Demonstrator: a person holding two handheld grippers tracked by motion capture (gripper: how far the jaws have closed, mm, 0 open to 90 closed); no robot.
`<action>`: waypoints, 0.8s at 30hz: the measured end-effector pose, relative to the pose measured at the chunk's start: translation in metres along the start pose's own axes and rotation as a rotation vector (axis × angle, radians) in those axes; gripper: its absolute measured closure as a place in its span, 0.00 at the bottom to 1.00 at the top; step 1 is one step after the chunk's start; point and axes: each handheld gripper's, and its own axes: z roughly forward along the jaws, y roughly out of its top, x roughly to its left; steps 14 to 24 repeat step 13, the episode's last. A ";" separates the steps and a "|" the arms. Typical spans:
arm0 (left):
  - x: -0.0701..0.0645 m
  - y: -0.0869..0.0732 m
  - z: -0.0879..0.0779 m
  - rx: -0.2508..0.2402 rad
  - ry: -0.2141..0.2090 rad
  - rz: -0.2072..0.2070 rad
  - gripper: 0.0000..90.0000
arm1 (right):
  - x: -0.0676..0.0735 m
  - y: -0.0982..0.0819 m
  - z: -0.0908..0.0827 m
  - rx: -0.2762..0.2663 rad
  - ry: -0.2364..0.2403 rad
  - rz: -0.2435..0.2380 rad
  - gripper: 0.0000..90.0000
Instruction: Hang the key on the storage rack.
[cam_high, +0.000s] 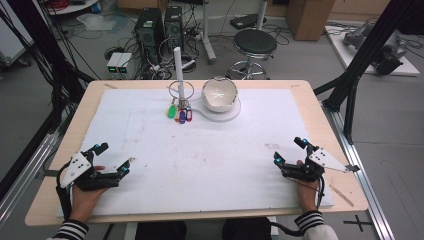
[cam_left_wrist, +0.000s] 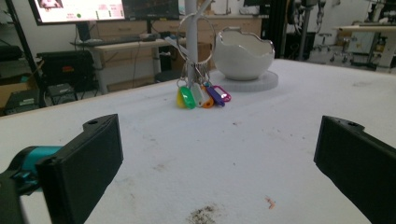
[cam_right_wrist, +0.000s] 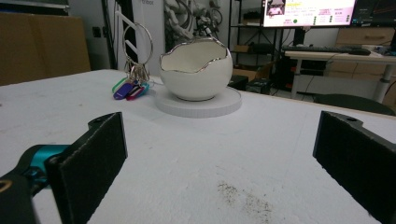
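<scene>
White mat (cam_high: 200, 150), key tags (cam_high: 179, 113) overlapping.

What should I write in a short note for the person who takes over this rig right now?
Left hand-held gripper: open, holding nothing, resting at the near left of the white mat.
Right hand-held gripper: open, holding nothing, at the near right.
Key ring with coloured tags: hangs around the white post at the far middle, tags on the mat.
Eggshell-shaped white bowl: on its round base, just right of the post; looks empty.
Done: nothing visibly handled.
Left: probably reach for the key ring; both grippers are far from it.
</scene>
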 end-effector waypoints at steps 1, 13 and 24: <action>0.000 -0.001 -0.001 -0.012 0.006 -0.005 0.02 | 0.000 0.000 0.000 0.000 0.000 0.002 0.03; 0.001 -0.003 -0.006 -0.060 0.013 -0.020 0.02 | 0.000 0.000 0.000 0.000 0.001 -0.001 0.03; 0.001 -0.003 -0.006 -0.060 0.013 -0.020 0.02 | 0.000 0.000 0.000 0.000 0.001 -0.001 0.03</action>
